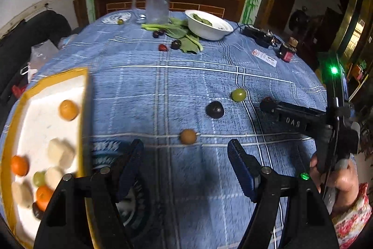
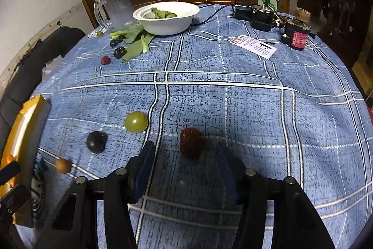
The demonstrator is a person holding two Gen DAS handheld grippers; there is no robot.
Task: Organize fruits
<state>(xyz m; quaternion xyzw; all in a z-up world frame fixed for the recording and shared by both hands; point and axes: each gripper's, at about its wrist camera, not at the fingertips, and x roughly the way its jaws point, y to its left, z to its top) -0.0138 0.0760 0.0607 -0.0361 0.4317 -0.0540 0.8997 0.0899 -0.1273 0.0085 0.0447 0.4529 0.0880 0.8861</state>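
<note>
My left gripper (image 1: 185, 148) is open and empty, and a small brown round fruit (image 1: 188, 136) lies on the blue checked cloth just ahead of its fingertips. To its left stands a yellow-rimmed white tray (image 1: 56, 76) holding oranges, pale pieces and a green grape. My right gripper (image 2: 186, 152) is open, with a red date (image 2: 190, 142) on the cloth between its fingertips; neither pad touches it. Left of the date lie a green grape (image 2: 136, 121), a dark plum (image 2: 96, 142) and the brown fruit (image 2: 63, 165). A right gripper finger (image 1: 279, 111) partly hides the date in the left wrist view.
At the far side stand a white bowl (image 2: 166, 18) of greens, a glass mug (image 2: 116, 8), loose leaves (image 2: 135, 43) and several small dark and red fruits (image 2: 120, 52). A card (image 2: 254, 46), a dark jar (image 2: 297, 35) and a charger (image 2: 254, 13) lie far right. A hand (image 1: 338, 179) grips the right tool.
</note>
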